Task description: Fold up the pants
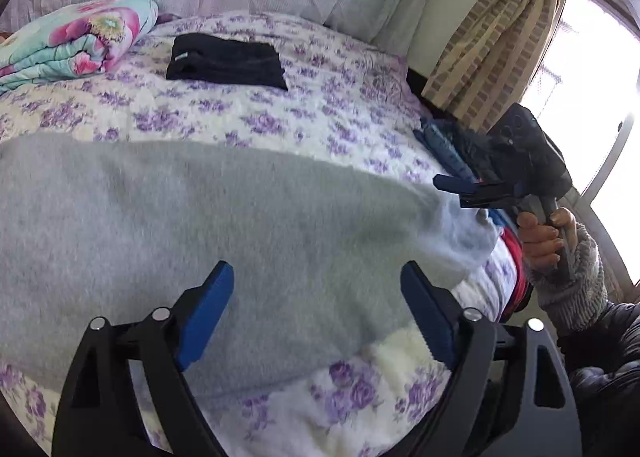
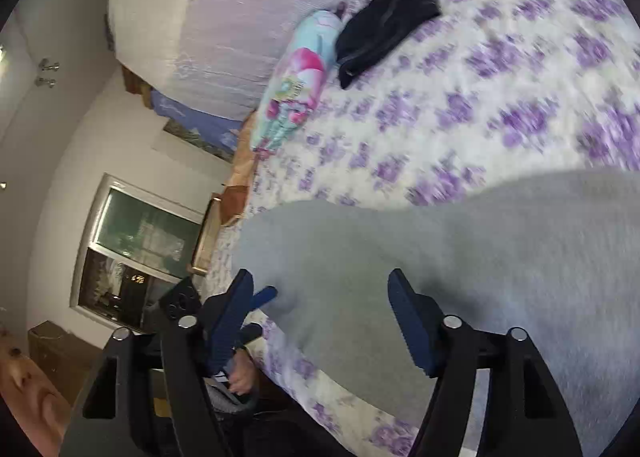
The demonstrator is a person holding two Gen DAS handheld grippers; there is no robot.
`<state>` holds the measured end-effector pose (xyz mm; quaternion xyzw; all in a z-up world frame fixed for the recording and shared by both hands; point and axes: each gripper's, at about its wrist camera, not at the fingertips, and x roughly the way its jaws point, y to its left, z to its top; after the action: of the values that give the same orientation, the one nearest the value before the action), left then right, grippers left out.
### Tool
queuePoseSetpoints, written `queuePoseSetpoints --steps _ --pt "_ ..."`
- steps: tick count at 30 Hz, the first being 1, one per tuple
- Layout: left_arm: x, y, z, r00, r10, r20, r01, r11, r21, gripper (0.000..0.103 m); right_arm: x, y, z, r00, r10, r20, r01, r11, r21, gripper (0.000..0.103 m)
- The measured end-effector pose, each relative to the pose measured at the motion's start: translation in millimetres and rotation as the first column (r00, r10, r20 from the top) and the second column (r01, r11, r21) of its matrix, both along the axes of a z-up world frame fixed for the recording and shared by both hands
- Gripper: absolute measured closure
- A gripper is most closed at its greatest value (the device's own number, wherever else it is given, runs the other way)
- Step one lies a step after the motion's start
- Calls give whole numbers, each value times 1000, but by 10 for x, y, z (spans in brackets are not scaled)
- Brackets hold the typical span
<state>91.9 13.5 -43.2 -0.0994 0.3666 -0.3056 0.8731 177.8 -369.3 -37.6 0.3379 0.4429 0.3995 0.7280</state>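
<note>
Grey fleece pants (image 1: 208, 217) lie spread flat across the bed. My left gripper (image 1: 316, 271) hovers over their near edge, open, with only the cloth below showing between its blue fingers. In the left wrist view my right gripper (image 1: 442, 161) stands at the pants' right end, open, its lower finger just above the cloth, with a hand on its handle. The right wrist view has my right gripper (image 2: 320, 279) open over the grey pants (image 2: 460, 257). One blue finger (image 2: 265, 294) of the left gripper pokes out at their far end.
The bed has a white cover with purple flowers (image 1: 280, 117). A folded black garment (image 1: 226, 61) and a rolled flowery quilt (image 1: 76, 37) lie at the far side by the headboard. A striped curtain (image 1: 492, 37) and a bright window (image 1: 592, 97) are on the right.
</note>
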Motion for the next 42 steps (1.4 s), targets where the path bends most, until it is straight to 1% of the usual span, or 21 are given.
queuePoseSetpoints --steps 2,3,5,9,10,12,15,17,19,21,23,25,28,31,34,35,36,37,39,41,42 --pt "140 -37 -47 1000 -1 -30 1 1000 -17 15 302 139 90 999 46 -24 -45 998 44 24" --pt "230 -65 -149 997 6 -76 -7 1000 -14 15 502 242 78 996 76 -52 -74 996 55 24" --pt "272 -93 -317 992 6 -128 -6 1000 2 16 795 486 7 984 130 -118 -127 991 31 24" --pt "68 -214 -445 998 -15 -61 23 991 128 16 1095 920 -288 942 217 -257 -228 974 -15 24" --pt "33 -231 -466 999 -13 -51 20 989 143 15 1145 1040 -360 928 243 -284 -259 966 -21 24" --pt "-18 -221 -494 999 -11 -37 16 989 145 15 1182 1266 -469 899 293 -326 -322 946 -36 24" --pt "-103 -172 -539 1000 -26 -5 27 991 131 15 1126 1539 -578 847 382 -368 -414 910 -8 20" --pt "-137 -162 -556 999 -32 12 30 991 133 15 1048 1608 -575 824 423 -376 -460 888 -10 17" --pt "-139 -156 -557 999 -36 18 33 991 130 14 976 1622 -525 807 449 -383 -484 875 6 16" --pt "-117 -143 -553 999 -46 15 45 993 109 12 891 1648 -429 815 458 -355 -498 867 -26 16" --pt "-116 -137 -557 998 -53 17 51 994 102 10 691 1716 -290 827 483 -287 -527 844 -99 14" --pt "-106 -135 -558 998 -57 20 55 994 99 10 459 1749 -185 857 476 -196 -510 836 -201 13" --pt "-105 -125 -557 998 -64 23 62 994 92 9 240 1779 -152 870 484 -93 -487 814 -317 12" --pt "-103 -115 -555 997 -69 27 66 994 89 9 199 1747 -153 885 461 -60 -453 825 -339 12" --pt "-115 -108 -554 997 -72 33 69 994 84 9 375 1648 -117 914 405 -38 -391 851 -351 12" --pt "-116 -108 -553 997 -73 34 70 994 82 9 465 1601 -120 921 387 -47 -378 856 -353 12" --pt "-119 -108 -552 997 -74 35 71 994 80 9 556 1550 -156 923 374 -88 -381 861 -337 12" --pt "-122 -106 -552 997 -74 37 71 994 79 9 638 1516 -243 910 380 -164 -412 867 -280 12" --pt "-129 -104 -552 996 -75 39 72 994 77 9 736 1524 -490 851 412 -325 -469 875 -118 11" --pt "-131 -104 -547 996 -75 41 72 995 72 9 803 1584 -621 831 411 -374 -466 882 -67 11" --pt "-133 -102 -548 996 -75 41 72 995 71 9 842 1642 -675 812 432 -393 -477 878 -21 11"
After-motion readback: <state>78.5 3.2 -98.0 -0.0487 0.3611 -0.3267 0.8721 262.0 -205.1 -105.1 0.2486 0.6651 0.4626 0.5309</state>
